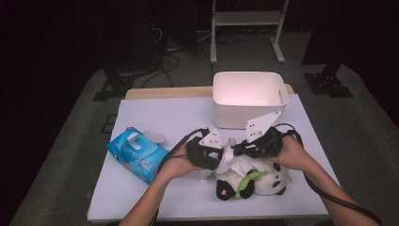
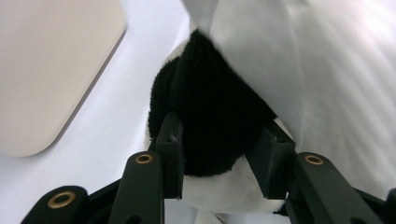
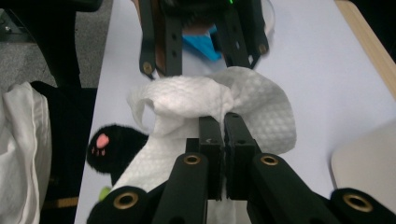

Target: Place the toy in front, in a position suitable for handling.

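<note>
Evidently mid-wipe: the left tool [image 1: 207, 157] clamps the panda [image 1: 263, 181] by its black limb, the right tool [image 3: 223, 122] pinches a wipe [image 3: 224, 100] just above it, both near the bin [image 1: 247, 99]; cleaning remains unfinished.

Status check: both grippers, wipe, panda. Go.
Left gripper clamped on panda, black limb between jaws. Right gripper shut on wipe, held over panda. Wipe pack and bin stand clear.

Grey carpet floor [image 1: 371, 136], white metal stand [image 1: 247, 19], dark surroundings
</note>
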The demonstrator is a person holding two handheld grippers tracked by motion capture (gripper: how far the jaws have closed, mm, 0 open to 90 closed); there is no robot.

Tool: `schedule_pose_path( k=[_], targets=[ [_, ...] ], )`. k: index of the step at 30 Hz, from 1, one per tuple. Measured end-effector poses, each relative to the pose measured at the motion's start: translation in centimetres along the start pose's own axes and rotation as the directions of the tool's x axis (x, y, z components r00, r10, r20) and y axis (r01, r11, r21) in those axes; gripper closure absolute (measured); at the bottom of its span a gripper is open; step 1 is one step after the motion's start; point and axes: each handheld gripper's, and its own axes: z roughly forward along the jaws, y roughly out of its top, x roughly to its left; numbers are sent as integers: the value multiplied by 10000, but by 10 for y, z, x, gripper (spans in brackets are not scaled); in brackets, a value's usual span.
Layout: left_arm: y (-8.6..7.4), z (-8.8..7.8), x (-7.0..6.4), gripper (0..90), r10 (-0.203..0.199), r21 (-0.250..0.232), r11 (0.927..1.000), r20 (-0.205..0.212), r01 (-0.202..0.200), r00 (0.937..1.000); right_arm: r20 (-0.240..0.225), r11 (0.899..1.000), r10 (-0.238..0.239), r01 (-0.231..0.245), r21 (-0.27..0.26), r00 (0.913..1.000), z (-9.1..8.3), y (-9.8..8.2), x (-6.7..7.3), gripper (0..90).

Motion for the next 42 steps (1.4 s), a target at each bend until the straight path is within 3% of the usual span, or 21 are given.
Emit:
schedule_pose_path(
  k=[5,11,14,17,23,30,35,40,42],
  targets=[
    [3,1,-1,596,38,-20,10000,93,-38,9999,284,9991,378,-383,164,9989,-9,-16,-4,870],
    [5,2,-5,598,251,57,9997,151,-252,9996,175,9998,30,-27,-193,9998,-7,2,-1,870],
    [2,0,-5,598,253,38,9997,158,-254,9996,67,9999,-34,35,-102,10000,-4,5,-3,870],
    [-1,0,-4,597,151,-119,9998,277,-148,9995,132,9994,332,-332,63,9994,-5,-5,-8,870],
    [-3,-2,-2,595,74,-236,9997,369,-65,9993,249,9898,1048,-1067,948,9942,-3,-41,-15,869],
    [-3,-2,0,596,24,-297,9996,442,-11,9990,462,9776,1644,-1690,1259,9853,-25,-69,-18,870],
    [-2,-1,0,593,1,-262,9997,441,11,9990,570,9764,1841,-1893,1040,9812,-36,-78,-16,870],
    [-1,0,0,538,-132,-225,9996,426,142,9990,340,9775,1775,-1802,1092,9835,-26,-75,-14,870],
    [1,1,0,471,-301,-225,9993,492,312,9983,151,9783,1757,-1763,1087,9843,-20,-74,-14,869]
  ],
)
